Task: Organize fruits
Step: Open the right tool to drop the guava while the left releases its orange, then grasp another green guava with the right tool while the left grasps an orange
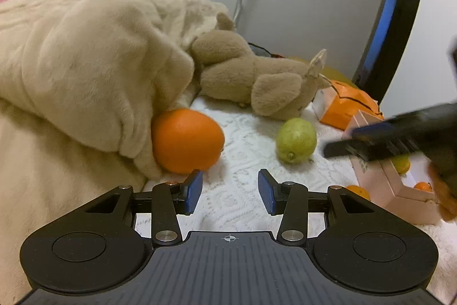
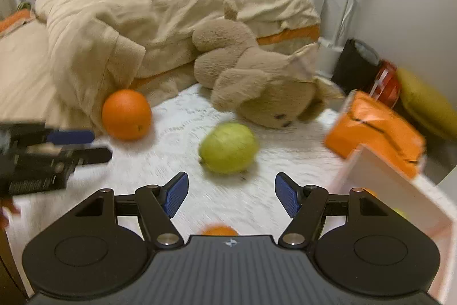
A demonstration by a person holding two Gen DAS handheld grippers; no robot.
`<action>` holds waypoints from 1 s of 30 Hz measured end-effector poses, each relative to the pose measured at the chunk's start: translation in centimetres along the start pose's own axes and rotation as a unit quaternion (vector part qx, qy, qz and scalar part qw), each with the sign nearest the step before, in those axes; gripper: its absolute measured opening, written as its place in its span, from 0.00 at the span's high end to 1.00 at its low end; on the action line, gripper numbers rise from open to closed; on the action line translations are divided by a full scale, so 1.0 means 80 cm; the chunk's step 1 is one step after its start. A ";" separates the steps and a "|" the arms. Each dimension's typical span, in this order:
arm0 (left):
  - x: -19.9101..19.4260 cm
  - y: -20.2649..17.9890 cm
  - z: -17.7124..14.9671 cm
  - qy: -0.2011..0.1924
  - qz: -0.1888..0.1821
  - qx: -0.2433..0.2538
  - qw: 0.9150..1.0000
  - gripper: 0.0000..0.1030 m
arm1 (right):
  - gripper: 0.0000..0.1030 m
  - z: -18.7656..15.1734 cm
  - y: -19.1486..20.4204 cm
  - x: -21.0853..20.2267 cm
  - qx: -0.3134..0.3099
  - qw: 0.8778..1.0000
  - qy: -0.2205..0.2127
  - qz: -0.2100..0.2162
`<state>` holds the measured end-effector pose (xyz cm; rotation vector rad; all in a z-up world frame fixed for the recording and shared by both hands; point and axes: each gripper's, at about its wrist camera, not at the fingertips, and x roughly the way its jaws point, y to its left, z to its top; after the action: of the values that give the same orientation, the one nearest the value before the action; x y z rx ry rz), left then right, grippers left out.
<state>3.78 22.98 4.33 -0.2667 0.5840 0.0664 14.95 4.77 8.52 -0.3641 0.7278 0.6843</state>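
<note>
A plush bear (image 2: 257,82) lies against a beige blanket (image 2: 160,5).

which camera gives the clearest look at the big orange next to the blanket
The left wrist view. There the orange is close, sharp and large, tucked against the beige blanket, just ahead of the open left gripper. In the right wrist view the orange is farther off, smaller and slightly blurred.

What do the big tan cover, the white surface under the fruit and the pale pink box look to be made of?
Tan cover: soft plush fleece, judging by its matte nap and rounded folds. White surface: textured knit or tufted fabric, with a raised pattern. Pink box: probably cardboard, with flat matte thin walls.
</note>
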 end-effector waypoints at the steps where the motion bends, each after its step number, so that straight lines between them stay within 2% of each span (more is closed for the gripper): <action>1: 0.000 0.002 -0.002 0.002 -0.005 -0.001 1.000 0.54 | 0.34 0.008 -0.001 0.013 0.016 1.000 0.007 0.013; 3: -0.001 0.005 -0.007 0.004 -0.015 -0.001 1.000 0.54 | 0.34 0.028 -0.008 0.043 0.061 0.997 0.026 0.031; 8: -0.002 0.010 -0.012 0.007 -0.029 0.001 1.000 0.54 | 0.34 0.055 -0.033 0.111 0.169 0.983 0.071 0.007; 13: 0.001 0.013 -0.013 0.007 -0.038 -0.008 0.999 0.54 | 0.36 0.053 -0.037 0.140 0.181 0.977 0.115 0.012; 15: 0.004 0.012 -0.013 0.009 -0.044 -0.009 0.999 0.54 | 0.38 0.050 -0.033 0.138 0.171 0.979 0.111 0.013; 19: 0.010 0.003 -0.017 0.018 -0.053 0.001 0.998 0.54 | 0.39 0.045 -0.017 0.113 0.143 0.985 0.100 0.003; 24: 0.016 -0.011 -0.022 0.032 -0.064 0.007 0.997 0.54 | 0.39 0.033 -0.017 0.040 0.136 0.987 0.065 0.054; 30: 0.016 -0.046 -0.022 0.040 -0.079 0.027 0.996 0.54 | 0.38 -0.033 -0.021 -0.057 0.103 0.992 0.046 0.060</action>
<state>4.37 18.93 3.04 -0.2630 0.6423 -0.1135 12.32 0.15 10.02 -0.1641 0.9049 0.7007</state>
